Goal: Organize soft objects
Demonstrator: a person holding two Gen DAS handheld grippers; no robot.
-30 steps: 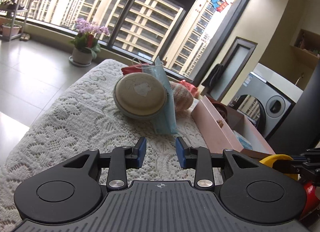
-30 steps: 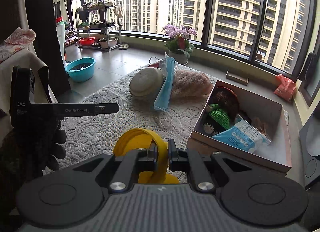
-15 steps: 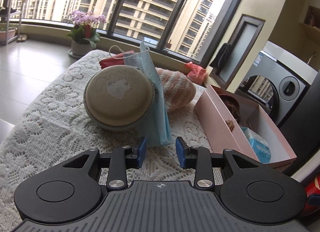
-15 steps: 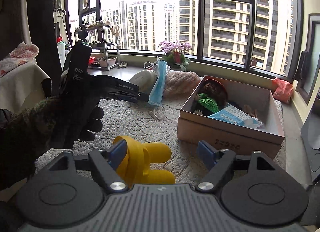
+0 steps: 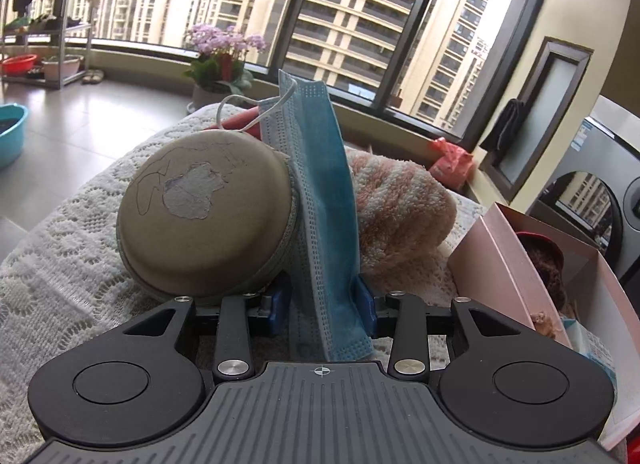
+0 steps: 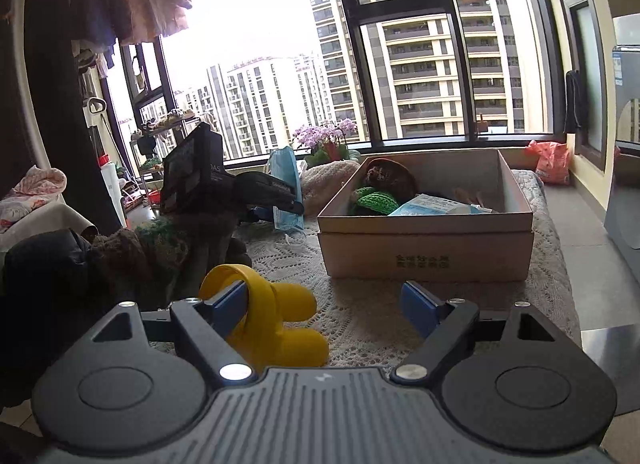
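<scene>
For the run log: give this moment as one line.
left gripper: open around blue mask | right gripper: open, beside yellow toy | box: part filled

One blue mask (image 5: 324,200), one round tan case (image 5: 208,220), one fluffy pink towel (image 5: 400,212), one box (image 6: 428,240), one yellow toy (image 6: 276,324).

mask (image 5: 320,200): pleated nonwoven | tablecloth (image 5: 72,264): white lace | box (image 6: 428,260): matt cardboard | towel (image 5: 400,208): fluffy
</scene>
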